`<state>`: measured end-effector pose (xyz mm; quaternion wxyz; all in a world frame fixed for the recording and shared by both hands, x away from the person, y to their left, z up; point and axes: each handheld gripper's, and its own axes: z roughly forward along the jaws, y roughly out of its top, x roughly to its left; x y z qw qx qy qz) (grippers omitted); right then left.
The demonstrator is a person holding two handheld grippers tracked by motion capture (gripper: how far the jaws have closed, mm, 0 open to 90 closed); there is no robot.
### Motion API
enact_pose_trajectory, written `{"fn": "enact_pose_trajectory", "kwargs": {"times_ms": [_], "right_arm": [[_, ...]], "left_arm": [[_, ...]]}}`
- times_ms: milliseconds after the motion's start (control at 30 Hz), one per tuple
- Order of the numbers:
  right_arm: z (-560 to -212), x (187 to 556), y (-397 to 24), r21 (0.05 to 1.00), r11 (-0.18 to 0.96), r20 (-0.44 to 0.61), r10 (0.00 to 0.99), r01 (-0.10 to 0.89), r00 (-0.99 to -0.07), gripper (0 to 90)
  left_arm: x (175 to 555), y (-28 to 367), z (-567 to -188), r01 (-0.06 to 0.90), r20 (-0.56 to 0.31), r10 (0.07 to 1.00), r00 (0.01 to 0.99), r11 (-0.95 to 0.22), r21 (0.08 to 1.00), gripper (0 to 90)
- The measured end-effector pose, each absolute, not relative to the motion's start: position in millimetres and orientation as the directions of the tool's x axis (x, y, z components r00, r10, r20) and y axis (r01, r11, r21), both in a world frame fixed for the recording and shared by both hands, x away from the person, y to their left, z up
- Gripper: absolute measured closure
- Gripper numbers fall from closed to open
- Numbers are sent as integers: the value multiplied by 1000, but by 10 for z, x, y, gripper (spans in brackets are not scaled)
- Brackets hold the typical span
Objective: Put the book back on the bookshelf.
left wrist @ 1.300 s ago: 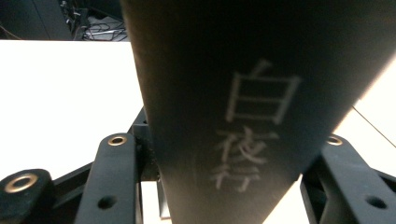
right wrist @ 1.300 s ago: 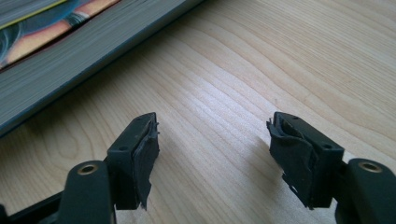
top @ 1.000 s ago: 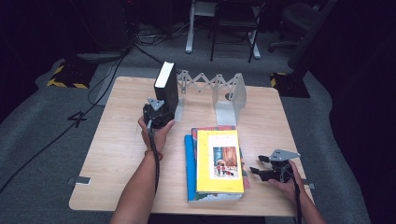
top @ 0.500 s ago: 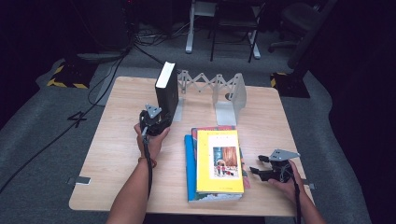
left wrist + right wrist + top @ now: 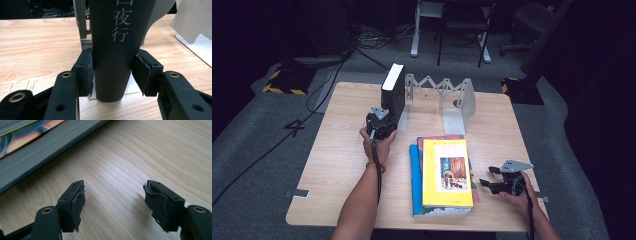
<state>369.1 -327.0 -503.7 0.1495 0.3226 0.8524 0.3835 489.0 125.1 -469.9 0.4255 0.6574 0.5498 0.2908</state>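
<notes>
Black-covered and upright, the book (image 5: 393, 91) stands at the left end of the grey folding bookend rack (image 5: 447, 95), its foot on the rack's base plate at the back of the worktop (image 5: 337, 165). My left hand-held gripper (image 5: 113, 72) has just been closing: half a second back its jaws narrowed, and now both pads press the spine low down, so I judge the book is gripped and ready to be steadied or shifted. My right hand-held gripper (image 5: 113, 202) rests spread and empty beside the flat stack of books (image 5: 444, 175)
</notes>
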Motion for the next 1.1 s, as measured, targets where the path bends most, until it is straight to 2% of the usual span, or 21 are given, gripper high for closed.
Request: {"fn": "enact_pose_trajectory", "kwargs": {"times_ms": [567,767,967,1100], "right_arm": [[-5036,3685,-3270,749,499,-12,669,437,-744,321],[-5037,3684,-3270,749,498,-12,670,437,-743,315],[-5035,3686,-3265,747,500,-17,673,438,-740,306],[-5030,3686,-3261,745,503,-19,674,439,-739,300]], "left_arm": [[4818,1233,-4696,472,-55,976,209,-51,880,540],[4771,1264,-4704,469,-93,971,220,-21,883,531],[4690,1326,-4668,459,-62,961,268,-71,886,480],[4619,1412,-4642,474,-72,953,294,-79,877,430]]}}
